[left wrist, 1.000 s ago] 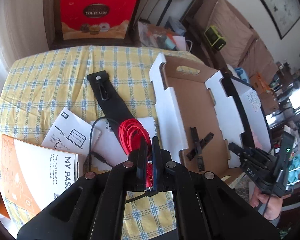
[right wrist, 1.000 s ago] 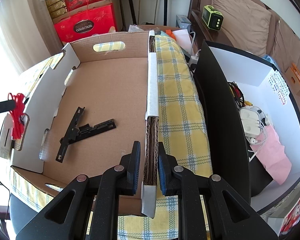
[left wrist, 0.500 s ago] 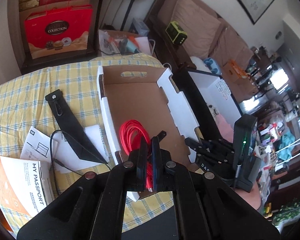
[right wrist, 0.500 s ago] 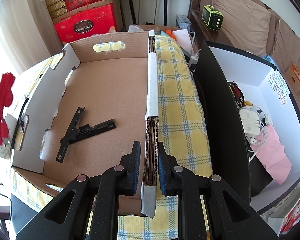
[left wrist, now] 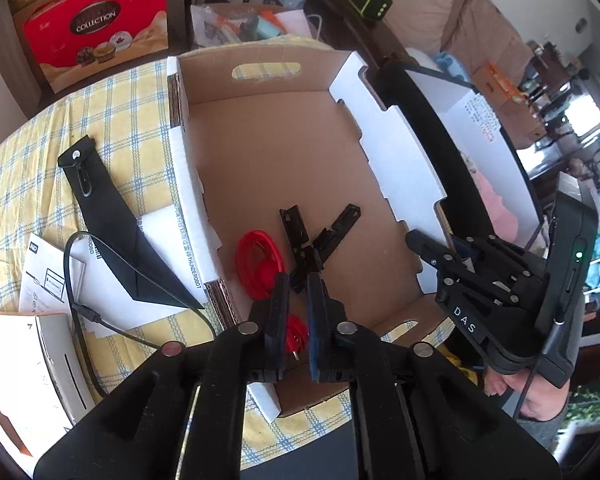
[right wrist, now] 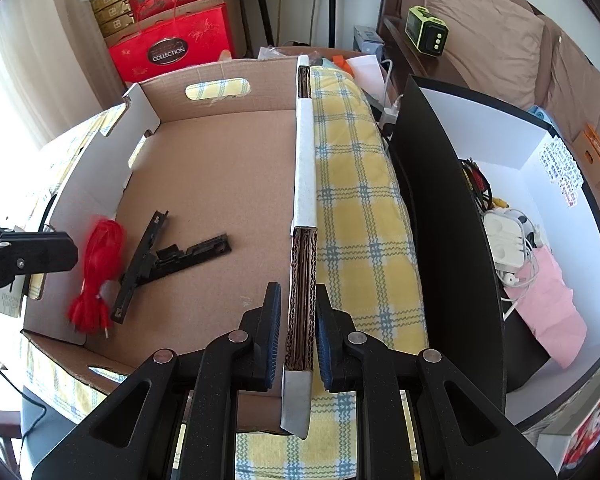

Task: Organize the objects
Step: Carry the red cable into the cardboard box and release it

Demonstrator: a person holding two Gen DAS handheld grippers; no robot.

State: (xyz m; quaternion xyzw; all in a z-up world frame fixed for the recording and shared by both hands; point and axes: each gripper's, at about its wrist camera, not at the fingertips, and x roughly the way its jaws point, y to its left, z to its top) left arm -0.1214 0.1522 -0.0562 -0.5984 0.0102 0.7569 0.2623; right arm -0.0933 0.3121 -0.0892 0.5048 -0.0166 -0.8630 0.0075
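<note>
Yellow checked table (left wrist: 112, 92) holds the box (left wrist: 260, 148); left gripper (left wrist: 298, 292), barely parted, dangles the red cable (left wrist: 258, 260) beside black brackets (left wrist: 316, 236) inside, right gripper (right wrist: 298, 312) pinches the wall at three o'clock, papers (left wrist: 48, 276) outside at nine remain

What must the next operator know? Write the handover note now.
Left claw: over the near end of the cardboard box, fingers slightly parted. The red cable sits at its tips; whether it is gripped cannot be told.
Right claw: shut on the box's right wall, steadying it.
Done: the red cable is inside the box beside the black brackets.
Left: the black strap, black cable, WD leaflet and My Passport box lie on the table outside the box.
</note>
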